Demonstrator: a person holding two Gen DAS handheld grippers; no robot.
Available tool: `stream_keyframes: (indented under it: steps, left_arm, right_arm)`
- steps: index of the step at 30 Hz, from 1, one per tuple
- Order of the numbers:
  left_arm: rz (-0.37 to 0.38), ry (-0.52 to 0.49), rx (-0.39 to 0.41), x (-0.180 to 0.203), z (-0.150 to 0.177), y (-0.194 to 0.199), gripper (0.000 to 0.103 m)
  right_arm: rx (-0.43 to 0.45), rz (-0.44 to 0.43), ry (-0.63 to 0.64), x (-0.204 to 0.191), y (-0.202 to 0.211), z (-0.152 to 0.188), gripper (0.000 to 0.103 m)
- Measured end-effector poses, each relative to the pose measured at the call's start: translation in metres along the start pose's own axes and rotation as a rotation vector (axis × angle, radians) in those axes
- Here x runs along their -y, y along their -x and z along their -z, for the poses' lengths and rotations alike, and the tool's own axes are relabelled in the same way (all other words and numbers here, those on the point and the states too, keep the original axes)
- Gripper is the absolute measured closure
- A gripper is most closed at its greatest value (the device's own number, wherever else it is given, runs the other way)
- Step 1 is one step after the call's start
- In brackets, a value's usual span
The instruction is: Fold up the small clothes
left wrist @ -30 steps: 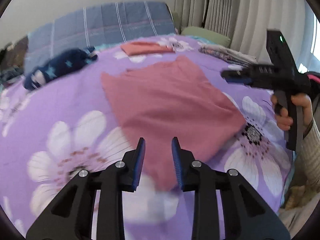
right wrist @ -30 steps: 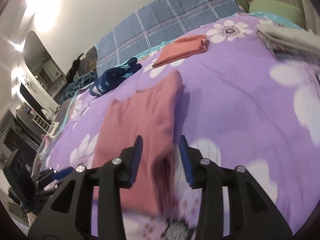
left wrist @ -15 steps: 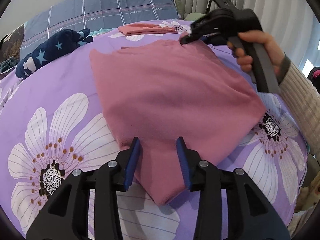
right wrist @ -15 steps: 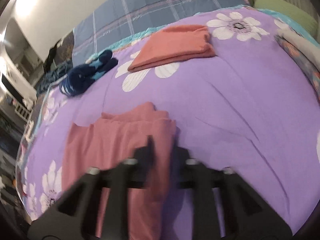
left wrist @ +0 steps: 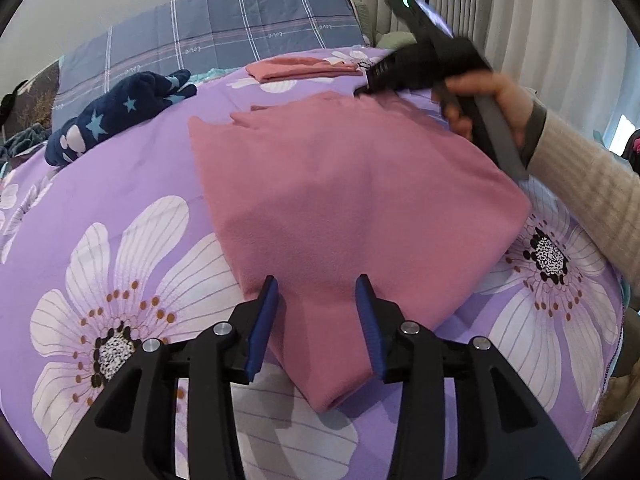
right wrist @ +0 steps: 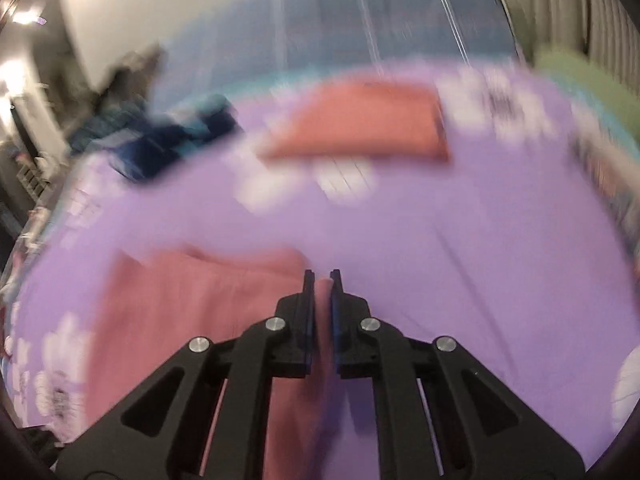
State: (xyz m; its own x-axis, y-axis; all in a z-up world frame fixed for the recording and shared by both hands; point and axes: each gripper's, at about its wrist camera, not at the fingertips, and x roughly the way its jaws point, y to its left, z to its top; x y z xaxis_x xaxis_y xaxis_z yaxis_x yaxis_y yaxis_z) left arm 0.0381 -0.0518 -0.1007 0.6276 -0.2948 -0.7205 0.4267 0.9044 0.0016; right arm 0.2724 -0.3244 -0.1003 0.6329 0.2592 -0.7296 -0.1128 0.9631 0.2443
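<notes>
A pink garment (left wrist: 344, 208) lies folded flat on the purple flowered bedspread (left wrist: 120, 184). My left gripper (left wrist: 318, 288) is open, its jaws either side of the garment's near edge. My right gripper (right wrist: 322, 280) is shut on the garment's far right corner (right wrist: 323, 292); the garment (right wrist: 192, 304) spreads to its left. In the left wrist view the right gripper (left wrist: 366, 88) sits at that far corner, held by a hand. The right wrist view is blurred by motion.
A folded orange-pink garment (left wrist: 300, 69) lies farther back, also in the right wrist view (right wrist: 360, 124). A dark blue star-patterned garment (left wrist: 116, 116) lies bunched at the far left. A blue plaid blanket (left wrist: 224, 36) covers the head of the bed. Curtains (left wrist: 520, 20) hang at the right.
The right gripper swung from the near right side to the garment's far right corner and closed on it. The left gripper moved closer to the near edge and opened wider.
</notes>
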Motion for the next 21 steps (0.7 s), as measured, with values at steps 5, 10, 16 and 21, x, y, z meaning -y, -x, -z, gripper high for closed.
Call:
stream_keyframes:
  steps: [5,10,16,21]
  left_arm:
    - [0.08,0.089,0.042,-0.023,-0.011,0.02,0.06]
    - [0.031,0.153,0.108,-0.069,-0.053,0.01,0.06]
    - [0.073,0.272,0.044,-0.116,-0.101,-0.059,0.06]
    - [0.008,0.282,-0.003,-0.122,-0.126,-0.098,0.091]
  right_arm:
    - [0.087,-0.019,-0.059,0.008,0.042,0.002,0.071]
    - [0.1,-0.176,0.065,-0.028,0.076,0.02,0.072]
    - [-0.003,-0.125,0.079,-0.038,0.038,0.046,0.072]
    - [0.0,-0.176,0.034,-0.028,0.031,0.052,0.075]
